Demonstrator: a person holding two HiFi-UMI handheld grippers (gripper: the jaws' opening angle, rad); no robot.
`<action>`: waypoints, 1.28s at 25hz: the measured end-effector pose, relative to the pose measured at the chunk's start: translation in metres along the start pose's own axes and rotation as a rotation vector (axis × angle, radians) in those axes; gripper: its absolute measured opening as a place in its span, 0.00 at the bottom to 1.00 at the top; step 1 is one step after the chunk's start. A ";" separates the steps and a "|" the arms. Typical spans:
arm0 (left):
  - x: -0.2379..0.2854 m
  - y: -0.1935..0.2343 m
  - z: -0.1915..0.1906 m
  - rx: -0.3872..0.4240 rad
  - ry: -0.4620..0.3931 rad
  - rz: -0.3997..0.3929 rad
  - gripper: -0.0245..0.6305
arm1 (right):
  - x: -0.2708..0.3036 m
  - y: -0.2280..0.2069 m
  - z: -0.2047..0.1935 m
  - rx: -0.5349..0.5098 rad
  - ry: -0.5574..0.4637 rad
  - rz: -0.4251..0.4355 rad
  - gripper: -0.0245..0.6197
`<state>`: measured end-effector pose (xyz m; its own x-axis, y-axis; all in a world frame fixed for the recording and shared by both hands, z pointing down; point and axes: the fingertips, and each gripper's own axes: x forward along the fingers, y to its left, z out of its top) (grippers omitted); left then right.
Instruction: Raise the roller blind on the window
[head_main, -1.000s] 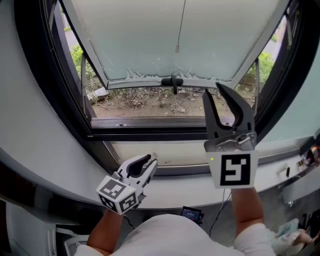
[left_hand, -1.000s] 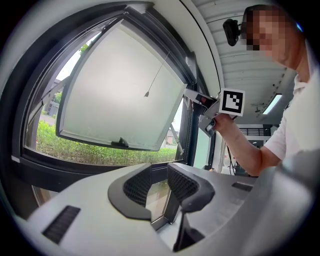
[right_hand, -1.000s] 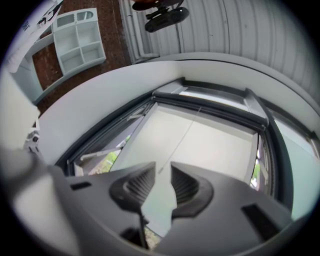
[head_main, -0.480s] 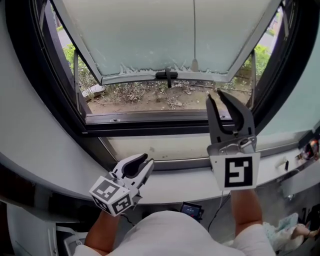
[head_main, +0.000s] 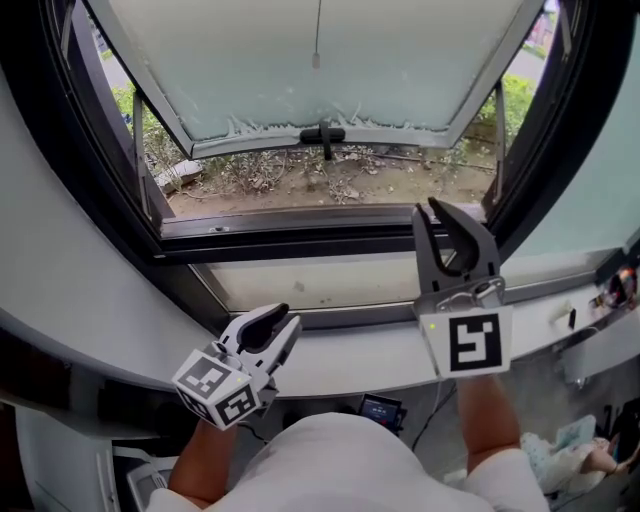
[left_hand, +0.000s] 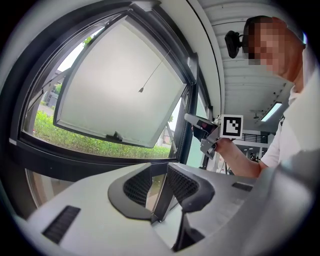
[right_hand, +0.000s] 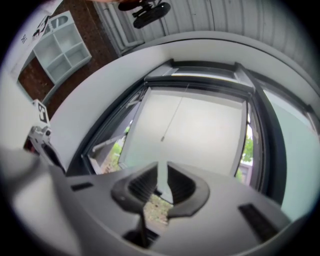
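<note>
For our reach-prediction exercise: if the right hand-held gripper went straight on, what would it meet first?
Probably the pale roller blind, depth unclear. The right hand-held gripper has just been closing its jaws, nothing between them.

Roller blind (head_main: 400, 70): pale, translucent, flat, down over almost the whole pane of the tilted-out window (head_main: 300, 245). Thin pull cord (head_main: 317, 35) hangs before it, small weight at its end

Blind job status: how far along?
Nothing done yet: the blind looks fully down, pull cord hanging free. In hand: right gripper below the cord, jaws just been closing on nothing; left gripper open by the sill. Left: grab cord, raise blind.
</note>
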<state>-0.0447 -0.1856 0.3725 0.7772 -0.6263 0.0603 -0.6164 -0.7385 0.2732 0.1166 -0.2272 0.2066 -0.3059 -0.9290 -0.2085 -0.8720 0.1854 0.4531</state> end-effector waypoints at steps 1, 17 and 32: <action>0.000 0.000 -0.001 -0.001 0.001 0.002 0.21 | -0.002 0.001 -0.005 0.007 0.010 0.006 0.14; 0.006 -0.019 -0.022 -0.045 0.017 0.042 0.21 | -0.033 0.021 -0.077 0.131 0.139 0.095 0.14; 0.010 -0.042 -0.058 -0.098 0.055 0.125 0.21 | -0.066 0.061 -0.142 0.271 0.245 0.250 0.13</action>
<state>-0.0041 -0.1461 0.4170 0.7026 -0.6953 0.1512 -0.6956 -0.6263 0.3520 0.1375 -0.1996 0.3711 -0.4493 -0.8872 0.1051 -0.8613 0.4614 0.2128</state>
